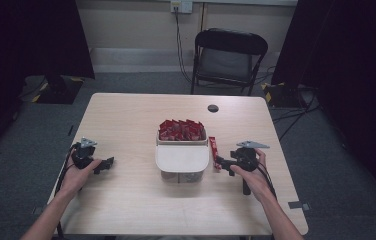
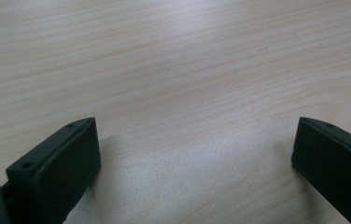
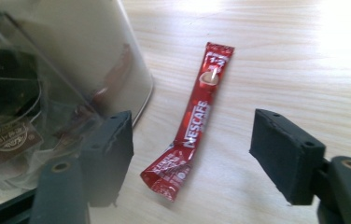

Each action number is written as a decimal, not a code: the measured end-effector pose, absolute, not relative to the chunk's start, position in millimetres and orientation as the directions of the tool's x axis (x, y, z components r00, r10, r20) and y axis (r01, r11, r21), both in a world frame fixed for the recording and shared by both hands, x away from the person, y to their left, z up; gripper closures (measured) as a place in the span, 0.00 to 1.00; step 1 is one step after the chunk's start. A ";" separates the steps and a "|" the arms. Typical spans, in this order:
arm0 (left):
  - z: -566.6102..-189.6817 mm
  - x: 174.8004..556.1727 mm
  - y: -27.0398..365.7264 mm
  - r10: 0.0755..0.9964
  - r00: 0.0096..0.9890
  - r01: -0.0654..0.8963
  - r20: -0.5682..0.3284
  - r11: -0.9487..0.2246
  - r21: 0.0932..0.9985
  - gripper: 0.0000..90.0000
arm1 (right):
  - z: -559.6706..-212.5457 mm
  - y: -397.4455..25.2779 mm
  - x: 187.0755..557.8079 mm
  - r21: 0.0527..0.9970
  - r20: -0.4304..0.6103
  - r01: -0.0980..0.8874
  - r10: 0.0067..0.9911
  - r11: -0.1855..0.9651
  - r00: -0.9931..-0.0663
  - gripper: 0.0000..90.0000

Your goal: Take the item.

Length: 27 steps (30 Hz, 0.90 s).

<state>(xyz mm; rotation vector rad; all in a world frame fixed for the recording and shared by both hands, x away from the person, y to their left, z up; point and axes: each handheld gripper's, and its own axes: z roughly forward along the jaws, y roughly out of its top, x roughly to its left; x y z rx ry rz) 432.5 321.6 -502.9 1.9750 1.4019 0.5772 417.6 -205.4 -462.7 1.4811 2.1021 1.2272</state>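
Observation:
A white box (image 1: 182, 158) stands in the middle of the table, its rear half packed with several red sachets (image 1: 181, 130). One red Nescafe stick sachet (image 1: 213, 150) (image 3: 190, 128) lies flat on the wood just right of the box. My right gripper (image 1: 220, 163) (image 3: 192, 154) is open with its jaws either side of the sachet's near end, not touching it. The box's clear wall (image 3: 29, 107) is at the left of the right gripper view. My left gripper (image 1: 107, 163) (image 2: 194, 158) rests open over bare wood, left of the box, holding nothing.
The wooden table (image 1: 126, 115) has a dark round hole (image 1: 213, 108) near its far edge. A black folding chair (image 1: 228, 57) stands behind the table. Dark curtains hang at both sides.

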 end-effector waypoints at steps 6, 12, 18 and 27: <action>-502.9 432.5 321.6 0.942 0.334 0.661 -0.012 -0.226 0.716 0.01 | -450.2 -214.4 415.9 0.784 0.231 0.616 0.883 0.080 -0.409 0.25; -502.9 432.5 321.6 0.942 0.334 0.661 -0.012 -0.226 0.715 0.01 | -437.6 -228.4 411.7 0.791 0.222 0.608 0.895 0.067 -0.387 0.20; -502.9 432.5 321.6 0.942 0.335 0.661 -0.012 -0.226 0.715 0.01 | -433.8 -244.1 409.6 0.793 0.215 0.608 0.909 0.050 -0.356 0.19; -503.0 432.5 321.4 0.943 0.332 0.661 -0.013 -0.223 0.717 0.01 | -439.7 -267.9 408.8 0.787 0.185 0.615 0.935 0.043 -0.302 0.18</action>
